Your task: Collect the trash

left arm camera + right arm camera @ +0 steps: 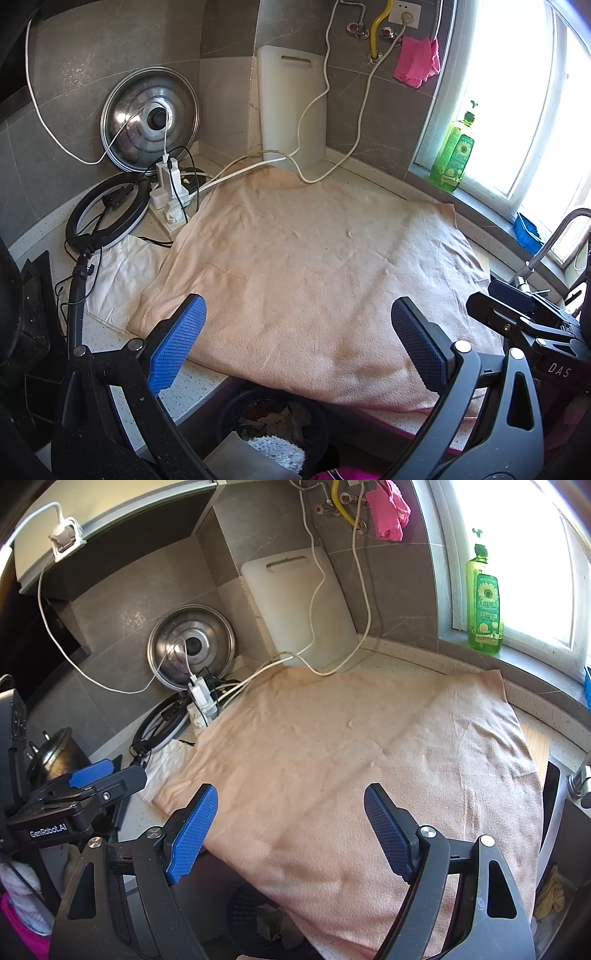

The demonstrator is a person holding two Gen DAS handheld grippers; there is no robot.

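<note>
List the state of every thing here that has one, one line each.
left gripper: open, holding nothing
right gripper: open, holding nothing
towel: spread flat over the counter, front edge overhanging
trash bin: below the counter edge, trash inside
cutting board: upright against the wall
pot lid: leaning on the wall
soap bottle: upright on the sill
power strip: plugs inserted

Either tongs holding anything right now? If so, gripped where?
Nothing held. The left tongs and right tongs are both open, with only the peach towel seen between their pads.
</note>
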